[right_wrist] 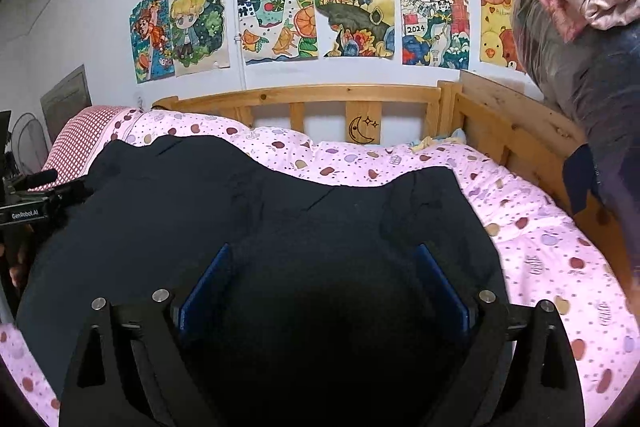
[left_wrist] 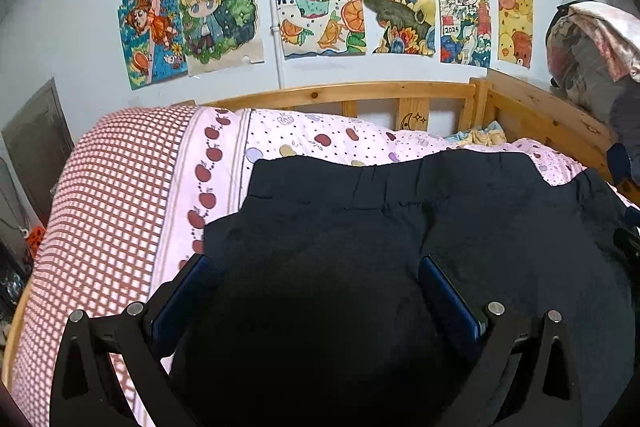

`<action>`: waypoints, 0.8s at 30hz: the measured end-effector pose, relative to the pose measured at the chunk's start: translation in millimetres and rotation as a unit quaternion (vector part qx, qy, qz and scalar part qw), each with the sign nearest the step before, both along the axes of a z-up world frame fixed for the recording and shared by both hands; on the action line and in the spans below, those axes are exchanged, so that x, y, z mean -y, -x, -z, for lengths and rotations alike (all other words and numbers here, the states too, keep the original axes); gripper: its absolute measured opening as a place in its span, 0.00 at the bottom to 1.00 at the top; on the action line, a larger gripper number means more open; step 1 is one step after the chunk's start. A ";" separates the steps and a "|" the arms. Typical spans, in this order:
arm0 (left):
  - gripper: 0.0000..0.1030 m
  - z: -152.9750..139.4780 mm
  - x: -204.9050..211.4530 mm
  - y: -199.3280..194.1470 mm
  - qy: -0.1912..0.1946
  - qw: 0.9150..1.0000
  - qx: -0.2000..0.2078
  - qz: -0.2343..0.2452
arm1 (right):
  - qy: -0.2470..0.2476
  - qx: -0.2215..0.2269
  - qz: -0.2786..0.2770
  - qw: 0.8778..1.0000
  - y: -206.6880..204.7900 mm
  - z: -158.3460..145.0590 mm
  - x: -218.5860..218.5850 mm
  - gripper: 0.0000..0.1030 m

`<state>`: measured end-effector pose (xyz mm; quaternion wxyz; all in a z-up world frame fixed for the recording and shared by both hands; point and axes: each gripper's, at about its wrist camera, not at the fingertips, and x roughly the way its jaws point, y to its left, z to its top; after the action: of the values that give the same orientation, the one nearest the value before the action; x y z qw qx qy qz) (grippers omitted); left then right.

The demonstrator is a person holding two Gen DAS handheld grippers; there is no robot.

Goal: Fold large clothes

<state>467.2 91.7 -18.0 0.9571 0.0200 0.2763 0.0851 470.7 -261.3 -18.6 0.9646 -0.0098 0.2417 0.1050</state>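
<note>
both the left gripper (left_wrist: pixel 316 291) and right gripper (right_wrist: pixel 322 283) have fingers spread wide, pinching nothing; the dark garment (left_wrist: pixel 400 227) lies on the quilt (right_wrist: pixel 540 247) directly under and ahead of each. closing too shallow could snag only the top layer, skewing the fold

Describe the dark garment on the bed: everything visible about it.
The dark garment is navy to black, of a matte, thick-looking woven cloth. It lies spread fairly flat on the pink fruit-print bedding, with a gathered, seamed band across its upper part and soft creases. Its far edge is wavy, with raised corners. Both the left gripper and the right gripper sit over it, blue-padded fingers spread wide and cloth filling the gap between them. Whether the fingers press into it cannot be told.
</note>
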 end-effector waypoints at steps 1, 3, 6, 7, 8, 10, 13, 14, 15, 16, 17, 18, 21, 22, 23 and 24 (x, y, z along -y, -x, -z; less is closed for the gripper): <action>1.00 -1.7 -0.1 4.0 -0.003 1.000 0.001 0.001 | 0.002 0.000 0.001 1.000 1.7 -1.2 1.5 0.87; 1.00 -4.3 -0.6 11.4 -0.011 1.000 0.002 0.002 | 0.007 0.001 0.008 1.000 7.4 -4.8 8.4 0.87; 1.00 -6.2 -3.3 19.6 -0.019 1.000 -0.003 0.004 | 0.008 0.001 0.023 1.000 12.2 -7.3 21.8 0.87; 1.00 -6.7 -5.1 22.0 -0.020 1.000 -0.006 0.003 | 0.006 0.000 0.028 1.000 12.9 -7.6 27.0 0.87; 1.00 -6.9 -7.5 24.2 -0.019 1.000 -0.010 0.001 | 0.003 -0.002 0.034 0.999 13.8 -7.7 33.4 0.87; 1.00 -7.4 -13.5 26.6 -0.014 1.000 -0.015 -0.003 | -0.001 -0.006 0.047 0.999 15.9 -7.1 45.4 0.87; 1.00 -7.0 -27.8 30.5 -0.009 1.000 -0.020 -0.020 | 0.009 -0.013 0.057 0.998 14.1 -2.0 54.2 0.87; 1.00 -6.3 -30.6 30.6 -0.007 0.999 -0.022 -0.024 | 0.014 -0.015 0.060 0.998 13.8 0.1 57.9 0.87; 1.00 -5.6 -36.5 30.6 -0.005 0.999 -0.024 -0.032 | 0.017 -0.018 0.063 0.998 13.8 2.0 60.3 0.87; 1.00 -4.6 -40.9 30.6 -0.002 0.999 -0.027 -0.037 | 0.018 -0.020 0.065 0.998 13.6 3.6 62.4 0.87; 1.00 -3.3 -43.6 30.1 -0.001 0.999 -0.028 -0.041 | 0.017 -0.022 0.066 0.997 13.8 5.0 64.8 0.87; 1.00 -2.2 -49.1 29.7 0.003 0.998 -0.032 -0.046 | 0.016 -0.024 0.067 0.997 13.5 6.4 66.8 0.87; 1.00 1.4 -59.1 28.5 0.008 0.998 -0.038 -0.052 | 0.021 -0.027 0.067 0.997 11.6 10.9 67.5 0.87; 1.00 2.9 -62.4 28.0 0.010 0.998 -0.042 -0.050 | 0.025 -0.027 0.066 0.997 10.7 12.9 67.2 0.87; 1.00 4.7 -65.2 27.9 0.012 0.998 -0.045 -0.045 | 0.030 -0.027 0.067 0.997 11.3 14.4 65.2 0.87; 1.00 6.2 -67.6 27.7 0.016 0.998 -0.048 -0.040 | 0.043 -0.023 0.069 0.996 11.8 16.3 62.1 0.87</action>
<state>439.6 159.3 -24.2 0.9387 -0.0017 0.3241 0.1176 458.8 -323.4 -34.8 0.9623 -0.0322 0.2686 0.0279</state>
